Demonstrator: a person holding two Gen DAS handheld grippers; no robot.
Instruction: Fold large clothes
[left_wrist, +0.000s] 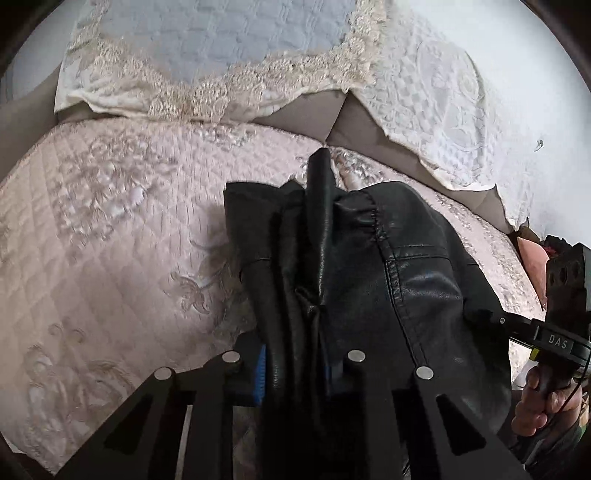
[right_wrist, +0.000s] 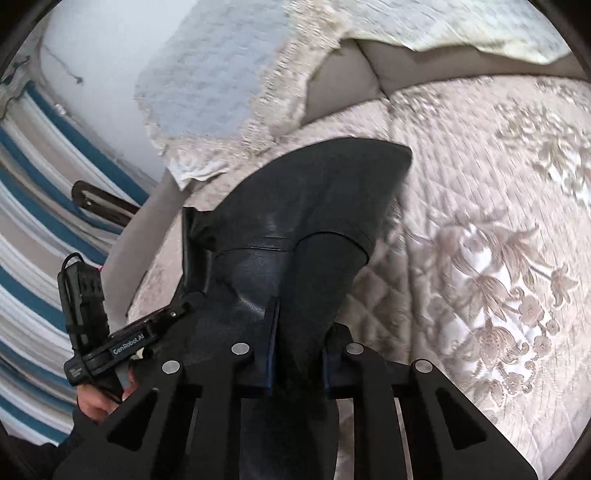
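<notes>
A black leather jacket (left_wrist: 388, 280) hangs bunched above the pale quilted bedspread (left_wrist: 110, 258). My left gripper (left_wrist: 295, 373) is shut on a gathered fold of it, with an elastic cuff or hem showing above. My right gripper (right_wrist: 297, 365) is shut on another part of the same jacket (right_wrist: 295, 221), which spreads forward over the bedspread (right_wrist: 480, 258). The right gripper also shows in the left wrist view (left_wrist: 480, 317) at the jacket's right edge. The left gripper shows in the right wrist view (right_wrist: 177, 310) at the jacket's left edge.
A lace-edged blue and cream cover (left_wrist: 221, 55) lies over the sofa back or headboard behind. A white lace cloth (left_wrist: 443, 110) hangs at the right. A blue and white striped fabric (right_wrist: 37, 221) is at the left of the right wrist view.
</notes>
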